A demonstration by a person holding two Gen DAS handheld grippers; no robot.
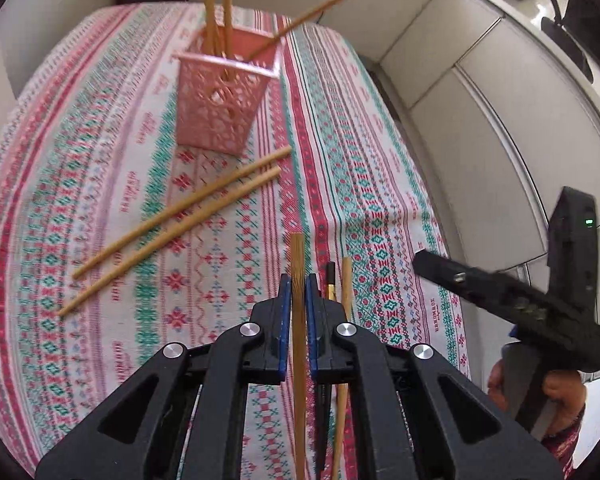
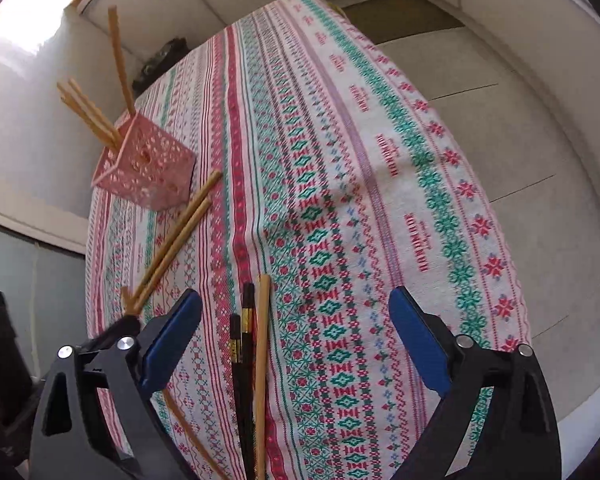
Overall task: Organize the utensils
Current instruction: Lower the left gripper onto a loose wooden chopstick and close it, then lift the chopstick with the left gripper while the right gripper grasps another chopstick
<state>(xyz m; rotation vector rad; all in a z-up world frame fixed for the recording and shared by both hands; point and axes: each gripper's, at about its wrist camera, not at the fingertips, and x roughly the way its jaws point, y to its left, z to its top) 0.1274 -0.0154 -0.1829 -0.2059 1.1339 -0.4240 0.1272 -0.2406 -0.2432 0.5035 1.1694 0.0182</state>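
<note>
Left gripper: blue-padded fingers clamped on a single wooden chopstick, light brown with visible grain, square-cut at the tip, running straight out between the pads above the table.

Right gripper: fingers spread wide, nothing pressed between them; poised over a small bundle on the cloth, namely two black chopsticks with gold bands and one pale wooden chopstick lying alongside, touching or nearly so.

Further up the table, a pair of bamboo chopsticks, loose, lying side by side at a slant, near the foot of the pink basket.

Pink basket: square, plastic, lattice-pierced walls, upright on the cloth, holding several wooden chopsticks that stand and lean out over the rim; one leans far to the side.

Tablecloth: white ground, woven stripes of red, green and pink with snowflake and diamond motifs. Repeated red lettering along some stripes, too blurred and small to read.

A hand visible in the left wrist view, gripping the handle of the right gripper.
</note>
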